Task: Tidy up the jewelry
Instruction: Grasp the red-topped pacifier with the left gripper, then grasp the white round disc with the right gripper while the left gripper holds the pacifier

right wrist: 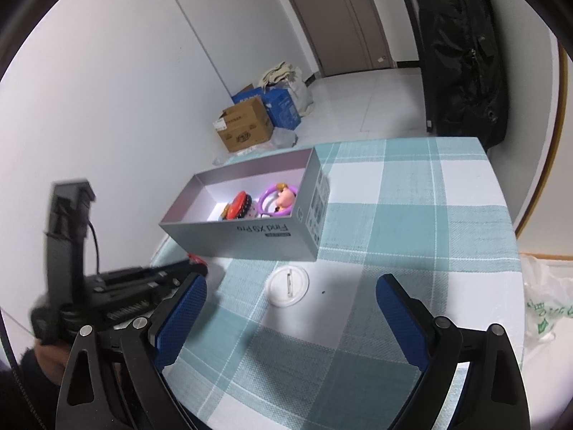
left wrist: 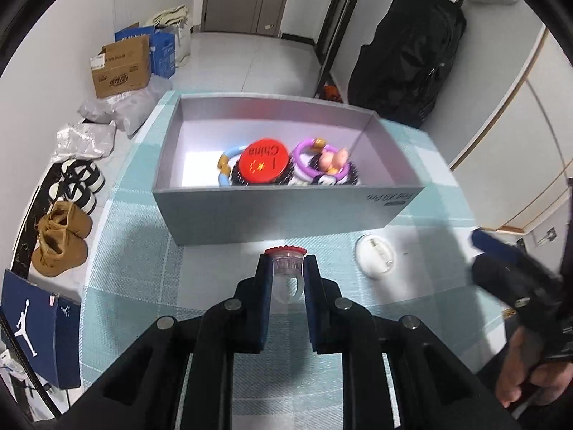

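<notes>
lifting is the step in hand, as i judge it: the left gripper (left wrist: pixel 286 268) is clenched on a clear plastic ring with a red scalloped top (left wrist: pixel 286 264), pads pressing its sides, just in front of the grey box (left wrist: pixel 286 211) on the table. to do it well, raise the ring straight up until it clears the near wall, carry it over the rim, and let go low inside, in the bare part to the left of the pieces already there. the grip sits on a smooth rounded body, so a tilt or a jerk could squirt it out; keep the wrist steady. inside the box lie a red round badge (left wrist: pixel 263 164), a blue and yellow bracelet (left wrist: pixel 225 163) and a purple ring with a pink figure (left wrist: pixel 320 161), packed toward the right end.

the right gripper (right wrist: pixel 290 308) hangs released, jaws wide with nothing between them, over a white round badge (right wrist: pixel 288 283) that lies face down near the box, probably next in turn.

the surface is a table under a teal and white checked cloth (right wrist: pixel 394 215), woven and likely grippy. around it: white tiled floor, a cardboard box (left wrist: pixel 121 68), shoes (left wrist: pixel 61 243) by the wall, a black bag (left wrist: pixel 408 53) and a closed door.
</notes>
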`<act>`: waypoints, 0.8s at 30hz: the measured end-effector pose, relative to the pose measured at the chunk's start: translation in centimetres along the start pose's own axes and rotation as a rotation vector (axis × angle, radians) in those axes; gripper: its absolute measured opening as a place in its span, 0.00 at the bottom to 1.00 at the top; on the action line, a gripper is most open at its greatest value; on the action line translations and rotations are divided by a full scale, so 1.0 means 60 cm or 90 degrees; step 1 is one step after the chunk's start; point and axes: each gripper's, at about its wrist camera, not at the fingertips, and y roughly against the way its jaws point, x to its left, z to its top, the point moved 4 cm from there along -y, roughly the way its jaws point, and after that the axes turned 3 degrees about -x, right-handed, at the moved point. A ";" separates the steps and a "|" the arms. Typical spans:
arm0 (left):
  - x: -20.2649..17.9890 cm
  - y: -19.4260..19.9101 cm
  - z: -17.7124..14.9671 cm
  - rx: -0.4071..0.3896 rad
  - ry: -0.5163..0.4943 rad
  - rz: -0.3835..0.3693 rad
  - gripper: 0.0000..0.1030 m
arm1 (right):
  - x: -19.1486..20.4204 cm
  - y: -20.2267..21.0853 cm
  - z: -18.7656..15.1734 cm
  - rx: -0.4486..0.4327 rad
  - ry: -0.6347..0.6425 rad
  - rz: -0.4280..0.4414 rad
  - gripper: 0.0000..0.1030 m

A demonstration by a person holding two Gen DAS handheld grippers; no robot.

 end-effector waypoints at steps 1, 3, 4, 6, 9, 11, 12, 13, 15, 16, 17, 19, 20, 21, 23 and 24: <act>-0.003 0.006 0.002 -0.008 -0.002 -0.003 0.12 | 0.001 -0.004 -0.002 0.004 0.003 -0.003 0.93; -0.004 0.015 0.005 -0.021 -0.004 -0.004 0.12 | 0.005 -0.011 -0.007 0.011 0.010 -0.005 0.93; -0.004 0.019 0.007 -0.028 -0.001 -0.002 0.12 | 0.007 -0.016 -0.009 0.015 0.013 -0.007 0.93; -0.001 0.026 0.011 -0.038 0.008 -0.007 0.12 | 0.011 -0.026 -0.013 0.026 0.023 -0.012 0.91; 0.005 0.036 0.016 -0.052 0.018 -0.012 0.12 | 0.020 -0.044 -0.019 0.045 0.040 -0.019 0.88; 0.009 0.043 0.020 -0.061 0.023 -0.015 0.12 | 0.025 -0.054 -0.024 0.059 0.051 -0.025 0.87; 0.013 0.046 0.023 -0.068 0.023 -0.015 0.12 | 0.027 -0.058 -0.026 0.063 0.055 -0.027 0.85; 0.014 0.049 0.025 -0.075 0.025 -0.014 0.12 | 0.029 -0.060 -0.027 0.066 0.059 -0.029 0.84; 0.014 0.055 0.028 -0.084 0.025 -0.018 0.12 | 0.033 -0.069 -0.030 0.073 0.069 -0.034 0.83; 0.016 0.058 0.030 -0.088 0.026 -0.017 0.12 | 0.034 -0.072 -0.032 0.076 0.073 -0.036 0.81; 0.017 0.060 0.031 -0.091 0.028 -0.017 0.12 | 0.035 -0.075 -0.032 0.078 0.076 -0.039 0.80; 0.019 0.061 0.033 -0.094 0.031 -0.018 0.12 | 0.036 -0.082 -0.034 0.084 0.083 -0.046 0.77; 0.019 0.061 0.034 -0.094 0.033 -0.019 0.12 | 0.036 -0.084 -0.034 0.086 0.085 -0.047 0.76; 0.020 0.062 0.035 -0.096 0.035 -0.021 0.12 | 0.037 -0.087 -0.034 0.087 0.087 -0.049 0.75; 0.020 0.062 0.037 -0.096 0.036 -0.026 0.12 | 0.039 -0.092 -0.034 0.088 0.093 -0.054 0.72; 0.020 0.062 0.037 -0.097 0.036 -0.027 0.12 | 0.040 -0.094 -0.034 0.089 0.097 -0.058 0.71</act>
